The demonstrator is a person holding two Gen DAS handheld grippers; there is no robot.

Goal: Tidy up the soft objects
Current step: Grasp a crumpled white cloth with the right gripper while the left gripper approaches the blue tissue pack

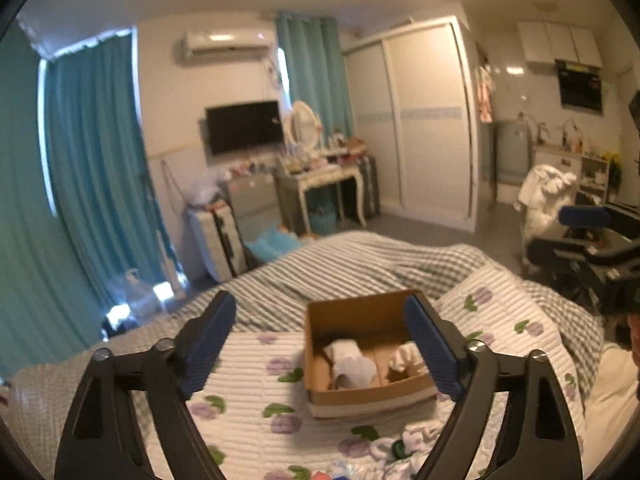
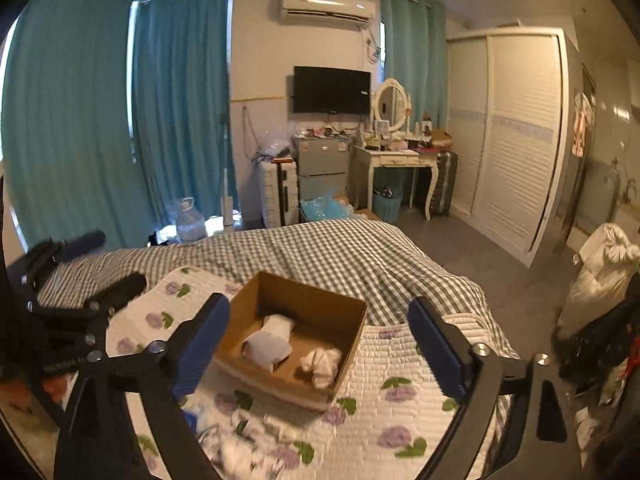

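An open cardboard box [image 1: 372,316] [image 2: 320,308] sits on a white floral quilt [image 1: 248,392] [image 2: 400,364] on the bed. Inside lie a folded white cloth [image 1: 352,362] [image 2: 268,340] and a crumpled white cloth [image 1: 406,356] [image 2: 322,364]. A loose pile of small soft items [image 1: 396,446] [image 2: 240,440] lies on the quilt in front of the box. My left gripper [image 1: 320,344] is open and empty, hovering above the box's near side. My right gripper [image 2: 316,348] is open and empty, above the box. The left gripper also shows at the left of the right wrist view [image 2: 80,276].
A grey checked blanket [image 2: 320,252] covers the far part of the bed. Beyond stand teal curtains [image 2: 80,120], a dressing table [image 2: 396,160], a small fridge [image 2: 322,168], a white wardrobe [image 2: 512,140] and a water bottle [image 2: 190,220] on the floor.
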